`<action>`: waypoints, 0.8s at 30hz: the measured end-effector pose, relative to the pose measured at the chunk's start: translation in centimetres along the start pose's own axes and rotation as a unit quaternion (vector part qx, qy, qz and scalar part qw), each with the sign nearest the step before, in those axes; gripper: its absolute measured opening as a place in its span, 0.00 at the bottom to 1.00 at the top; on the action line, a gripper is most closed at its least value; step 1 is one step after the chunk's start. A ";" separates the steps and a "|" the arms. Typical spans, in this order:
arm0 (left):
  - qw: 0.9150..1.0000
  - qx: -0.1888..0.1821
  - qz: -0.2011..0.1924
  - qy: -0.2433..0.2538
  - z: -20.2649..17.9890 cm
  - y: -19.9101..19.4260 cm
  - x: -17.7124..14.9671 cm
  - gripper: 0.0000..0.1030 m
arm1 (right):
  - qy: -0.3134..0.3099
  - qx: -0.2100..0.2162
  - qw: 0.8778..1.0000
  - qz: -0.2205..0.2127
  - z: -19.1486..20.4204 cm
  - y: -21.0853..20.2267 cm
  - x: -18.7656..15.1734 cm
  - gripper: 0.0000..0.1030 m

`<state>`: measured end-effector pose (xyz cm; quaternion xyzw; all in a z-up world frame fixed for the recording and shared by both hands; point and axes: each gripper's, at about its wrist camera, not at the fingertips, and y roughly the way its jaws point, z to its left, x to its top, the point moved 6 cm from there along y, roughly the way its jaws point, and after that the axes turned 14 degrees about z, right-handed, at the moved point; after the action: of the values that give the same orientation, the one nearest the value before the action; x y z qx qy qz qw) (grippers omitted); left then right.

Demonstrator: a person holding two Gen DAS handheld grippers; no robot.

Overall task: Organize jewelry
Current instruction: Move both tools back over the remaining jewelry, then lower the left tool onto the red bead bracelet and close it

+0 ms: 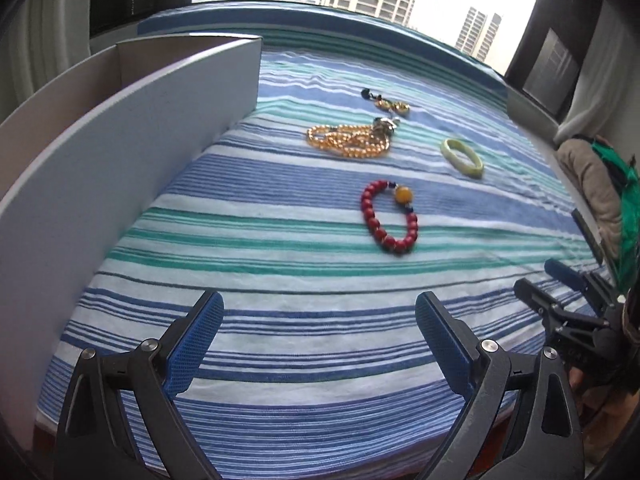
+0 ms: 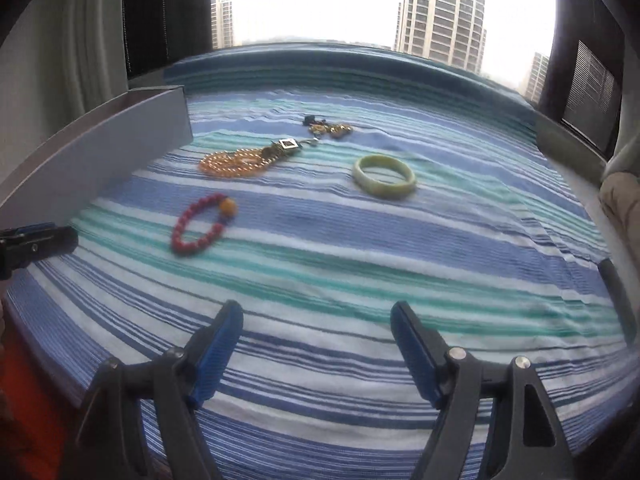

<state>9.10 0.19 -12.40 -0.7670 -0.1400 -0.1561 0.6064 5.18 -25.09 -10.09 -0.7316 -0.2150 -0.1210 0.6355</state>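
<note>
- Leftmost, a grey box (image 1: 120,152) stands on the striped cloth (image 1: 280,288); its long wall runs away from the cameras along the cloth's left side, and its inside is hidden, so whether it has compartments cannot be told.
- The left gripper (image 1: 319,340) hovers low over the near cloth with its jaws spread wide and nothing between its blue pads (image 1: 196,344).
- Ahead of it and slightly to its right lies the red bead bracelet (image 1: 389,219), flat on the cloth, the closest piece to both grippers and well apart from the box wall.
- Beyond the bracelet, a heaped gold bead necklace (image 1: 348,139) lies with its long axis across the cloth, a metal pendant (image 2: 287,144) at its right end; a small gold-and-dark piece, perhaps earrings (image 1: 390,103), sits just behind.
- Further right lies the pale green bangle (image 2: 384,176), flat, its opening upward, apart from the beads.
- The right gripper (image 2: 316,352) is likewise wide open and empty; the bangle lies ahead and a little to its right, the red bracelet ahead to its left.
- My judgement: the left gripper is better placed for the red bracelet, being between it and the box; the bangle suits the right.
</note>
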 end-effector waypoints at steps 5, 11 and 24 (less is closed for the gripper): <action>0.999 0.010 0.027 0.020 -0.8 1.8 -1.2 0.94 | 0.012 0.002 1.000 0.017 -0.5 1.6 -1.3 0.75; 0.999 0.019 0.039 0.016 -0.4 2.9 -1.3 0.94 | 0.016 0.001 1.000 0.024 -0.1 2.3 -1.5 0.75; 0.998 0.023 0.055 0.034 -1.3 3.2 -0.6 0.97 | 0.027 0.002 0.999 0.020 -0.3 2.4 -2.1 0.77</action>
<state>9.70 -1.81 -15.19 -0.7537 -0.0802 -0.1452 0.6360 4.46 -25.95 -13.14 -0.7309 -0.1829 -0.1276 0.6451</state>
